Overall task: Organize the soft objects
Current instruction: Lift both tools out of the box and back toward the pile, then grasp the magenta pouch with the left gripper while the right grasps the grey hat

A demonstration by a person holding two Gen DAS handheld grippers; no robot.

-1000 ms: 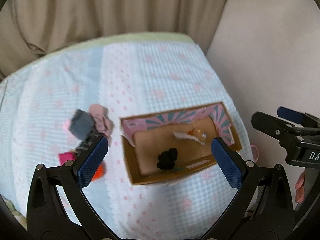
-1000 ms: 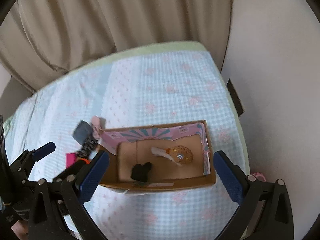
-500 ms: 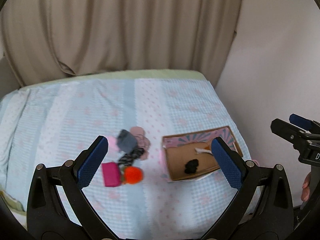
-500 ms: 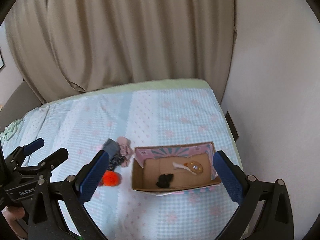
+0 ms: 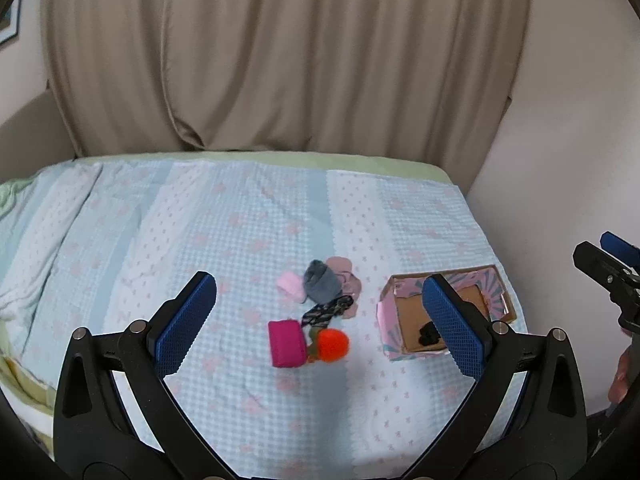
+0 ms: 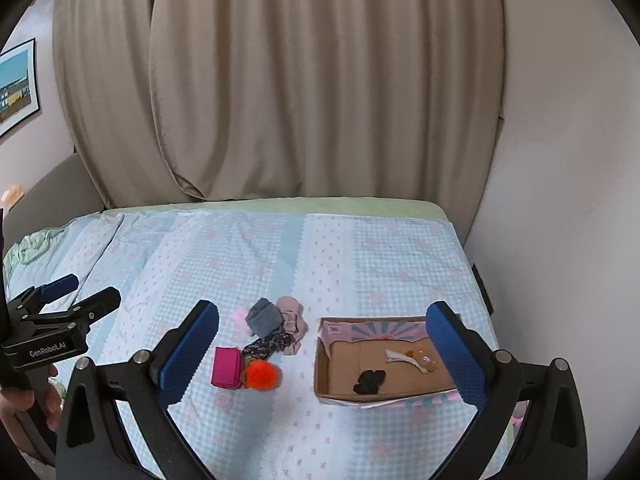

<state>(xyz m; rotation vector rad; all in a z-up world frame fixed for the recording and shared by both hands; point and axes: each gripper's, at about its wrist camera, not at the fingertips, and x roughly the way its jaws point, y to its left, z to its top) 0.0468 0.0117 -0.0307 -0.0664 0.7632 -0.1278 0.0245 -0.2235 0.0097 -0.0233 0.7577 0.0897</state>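
Observation:
A pile of soft things lies mid-bed: a magenta pouch (image 5: 286, 343) (image 6: 227, 367), an orange pompom (image 5: 333, 345) (image 6: 262, 375), a grey sock (image 5: 321, 285) (image 6: 263, 318), pink cloths (image 5: 345, 276) (image 6: 292, 316) and a dark patterned piece (image 5: 326, 311). To their right stands an open cardboard box (image 5: 385, 314) (image 6: 321, 376) holding a black soft item (image 6: 370, 381) and a tan toy with a white strip (image 6: 416, 360). My left gripper (image 5: 318, 326) and right gripper (image 6: 324, 352) are both open, empty, and held well above the bed.
The bed (image 5: 240, 220) has a light blue and pink patterned cover. Beige curtains (image 6: 300, 80) hang behind it and a white wall (image 6: 560, 240) runs along its right edge. A framed picture (image 6: 16, 84) hangs at the left.
Both grippers have pulled up and back from the box. The pile and the whole bed have come into view and look smaller. Nothing was grasped.

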